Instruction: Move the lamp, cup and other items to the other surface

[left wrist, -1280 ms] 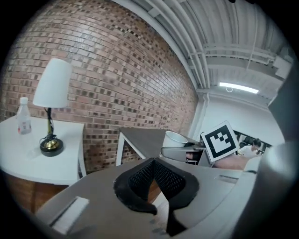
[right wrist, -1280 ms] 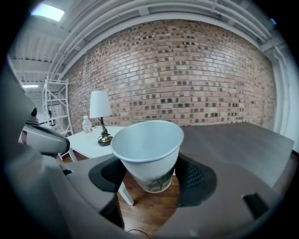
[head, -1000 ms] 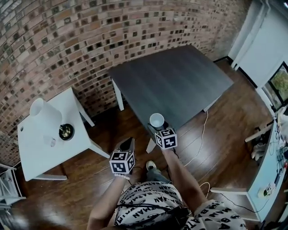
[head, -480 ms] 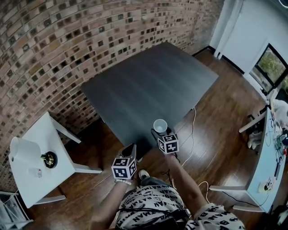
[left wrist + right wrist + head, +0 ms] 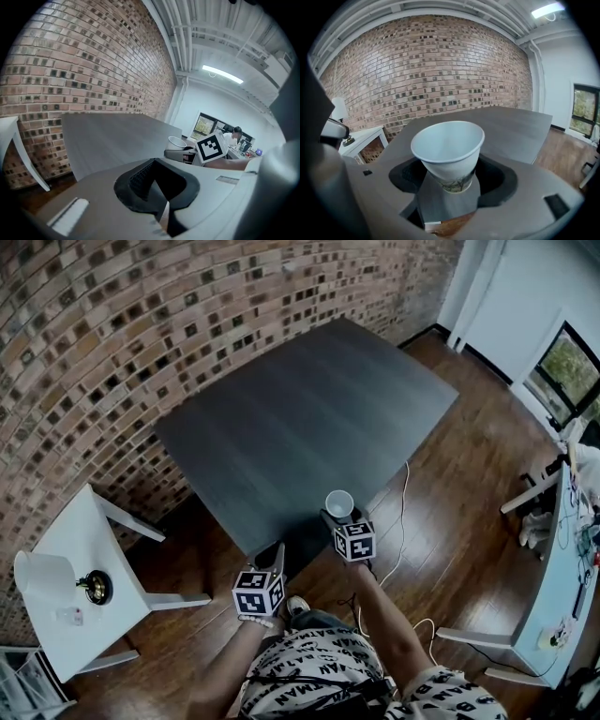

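Cup (image 5: 447,147) sits clamped in right gripper (image 5: 450,183), seemingly above table (image 5: 309,418) edge.

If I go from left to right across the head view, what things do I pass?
You'd pass the lamp, the little dark dish, the left hand-held gripper, the cup, then the window.

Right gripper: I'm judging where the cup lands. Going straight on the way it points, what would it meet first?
Probably the dark table top, just past its near edge; nothing else shows ahead of the held cup, though depth is unclear.
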The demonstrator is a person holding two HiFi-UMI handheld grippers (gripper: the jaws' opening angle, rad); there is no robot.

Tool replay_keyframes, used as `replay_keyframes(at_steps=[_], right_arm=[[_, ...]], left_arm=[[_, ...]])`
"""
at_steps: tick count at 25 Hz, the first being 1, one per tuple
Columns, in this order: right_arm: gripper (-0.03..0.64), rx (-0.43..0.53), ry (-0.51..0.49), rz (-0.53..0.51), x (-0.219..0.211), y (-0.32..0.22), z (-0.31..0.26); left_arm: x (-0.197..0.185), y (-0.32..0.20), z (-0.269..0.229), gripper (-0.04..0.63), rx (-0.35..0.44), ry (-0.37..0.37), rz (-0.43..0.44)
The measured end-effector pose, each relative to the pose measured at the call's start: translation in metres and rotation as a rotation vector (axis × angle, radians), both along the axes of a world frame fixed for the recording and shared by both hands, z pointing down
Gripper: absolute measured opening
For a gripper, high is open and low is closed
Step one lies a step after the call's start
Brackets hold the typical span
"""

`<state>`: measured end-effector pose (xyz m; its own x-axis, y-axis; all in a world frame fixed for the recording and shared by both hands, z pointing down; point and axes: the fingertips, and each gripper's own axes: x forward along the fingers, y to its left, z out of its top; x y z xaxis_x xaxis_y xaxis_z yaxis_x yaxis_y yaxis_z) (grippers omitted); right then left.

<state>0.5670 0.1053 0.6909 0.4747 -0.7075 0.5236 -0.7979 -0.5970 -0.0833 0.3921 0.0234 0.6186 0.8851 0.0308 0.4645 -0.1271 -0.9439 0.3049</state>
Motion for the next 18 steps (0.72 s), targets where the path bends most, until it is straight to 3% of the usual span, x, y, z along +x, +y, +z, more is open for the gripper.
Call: replay_keyframes(at_steps=[18], right_arm=[[0.331, -0.02, -0.051, 0.003, 0.01, -0.003, 0.036]], left_arm=[[0.014, -0.006, 0.013, 0.0, -0.012, -0.032, -0.003]])
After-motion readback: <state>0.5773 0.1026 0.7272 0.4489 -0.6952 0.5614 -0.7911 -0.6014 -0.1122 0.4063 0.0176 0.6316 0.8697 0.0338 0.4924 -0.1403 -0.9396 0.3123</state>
